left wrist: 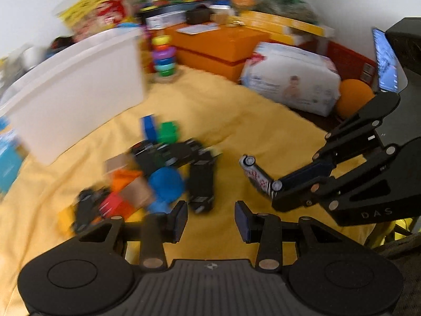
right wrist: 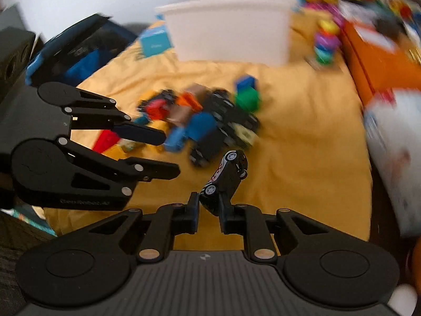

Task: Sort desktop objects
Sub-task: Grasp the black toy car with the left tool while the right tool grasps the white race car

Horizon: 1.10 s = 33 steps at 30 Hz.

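**Right tongs pinch a toy car beside the heap**

Farthest left stands the white bin [left wrist: 76, 84], upright on the yellow cloth [left wrist: 236, 121] that covers the desk, with a blue carton [right wrist: 155, 40] just beside it. In front of it lies the heap of toys [left wrist: 147, 173]: blue, green, red and orange blocks tangled with several dark toy cars (the blur makes the exact count impossible to tell).

The left tongs [left wrist: 211, 220] hang just at the near edge of that heap. Their jaws are spread apart with only yellow cloth showing between them; nothing is gripped.

Further right, the right tongs [right wrist: 209, 212] are pressed onto a black toy car [right wrist: 229, 173] with a white, red-patterned side. It is caught by one end and juts forward from the jaws, tilted, clear of the heap and near its right edge.

Behind, a stack of coloured rings [left wrist: 164, 55] stands upright by the bin's corner. An orange box [left wrist: 221, 44], a white pack of wipes [left wrist: 292, 81] and an orange ball [left wrist: 352, 100] line the right side.
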{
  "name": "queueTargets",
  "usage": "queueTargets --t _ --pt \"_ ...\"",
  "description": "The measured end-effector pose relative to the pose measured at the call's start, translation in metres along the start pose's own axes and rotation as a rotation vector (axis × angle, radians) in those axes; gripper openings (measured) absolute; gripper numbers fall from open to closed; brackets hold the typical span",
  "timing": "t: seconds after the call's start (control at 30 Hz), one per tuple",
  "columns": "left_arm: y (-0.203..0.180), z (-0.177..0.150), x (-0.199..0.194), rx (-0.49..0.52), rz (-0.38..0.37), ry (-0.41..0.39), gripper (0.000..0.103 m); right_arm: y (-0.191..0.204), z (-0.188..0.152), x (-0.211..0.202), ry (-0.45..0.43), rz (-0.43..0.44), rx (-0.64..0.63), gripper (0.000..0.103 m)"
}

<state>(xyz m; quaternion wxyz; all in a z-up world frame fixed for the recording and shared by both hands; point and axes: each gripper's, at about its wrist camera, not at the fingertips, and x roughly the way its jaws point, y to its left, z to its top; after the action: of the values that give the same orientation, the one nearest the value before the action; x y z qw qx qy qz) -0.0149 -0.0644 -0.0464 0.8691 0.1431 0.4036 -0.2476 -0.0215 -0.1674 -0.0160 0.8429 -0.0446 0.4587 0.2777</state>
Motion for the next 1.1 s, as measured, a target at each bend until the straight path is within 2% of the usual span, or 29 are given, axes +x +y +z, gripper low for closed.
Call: queueTargets --t 0.07,0.2,0.3,0.37,0.47,0.53,0.6,0.67,0.77,0.83,0.9,1.0,1.07,1.1 --pt "-0.009 0.006 0.014 0.039 0.003 0.012 0.045 -0.007 -0.004 -0.004 -0.010 -0.020 0.030 0.017" --pt "-0.016 0.012 0.036 0.104 0.064 0.025 0.045 -0.010 -0.008 -0.009 -0.033 -0.056 0.022 0.017" --pt "-0.007 0.017 0.037 0.077 0.079 0.003 0.016 -0.010 -0.008 -0.008 -0.034 -0.065 0.003 0.017" --pt "0.008 0.018 0.025 -0.026 0.010 -0.004 0.016 -0.008 -0.006 -0.008 -0.036 -0.066 -0.016 0.017" --pt "0.023 0.008 0.002 -0.144 -0.073 0.032 0.016 -0.005 -0.003 -0.007 -0.038 -0.057 -0.041 0.017" --pt "0.038 -0.008 -0.013 -0.308 -0.176 0.048 0.016 -0.005 -0.001 -0.006 -0.037 -0.027 -0.036 0.017" --pt "0.055 -0.030 -0.018 -0.498 -0.278 0.068 0.016 -0.005 0.002 -0.003 -0.036 0.025 -0.016 0.017" --pt "0.067 -0.049 -0.014 -0.610 -0.334 0.071 0.016 -0.008 0.005 0.000 -0.033 0.130 0.040 0.017" --pt "0.077 -0.067 -0.006 -0.695 -0.309 0.093 0.017 -0.018 0.009 0.019 0.029 0.321 0.150 0.018" --pt "0.083 -0.073 -0.009 -0.745 -0.289 0.086 0.027 -0.026 0.008 0.034 0.085 0.372 0.231 0.018" --pt "0.085 -0.075 -0.018 -0.728 -0.224 0.065 0.028 -0.032 0.005 0.040 0.114 0.368 0.284 0.018" --pt "0.084 -0.072 -0.027 -0.638 -0.103 0.046 0.028 -0.041 -0.002 0.030 0.075 0.321 0.335 0.025" --pt "0.080 -0.066 -0.032 -0.569 -0.064 0.035 0.028 -0.044 -0.004 0.023 0.045 0.252 0.330 0.030" --pt "0.079 -0.064 -0.036 -0.540 -0.069 0.026 0.029 -0.042 -0.005 0.019 0.037 0.205 0.291 0.030"
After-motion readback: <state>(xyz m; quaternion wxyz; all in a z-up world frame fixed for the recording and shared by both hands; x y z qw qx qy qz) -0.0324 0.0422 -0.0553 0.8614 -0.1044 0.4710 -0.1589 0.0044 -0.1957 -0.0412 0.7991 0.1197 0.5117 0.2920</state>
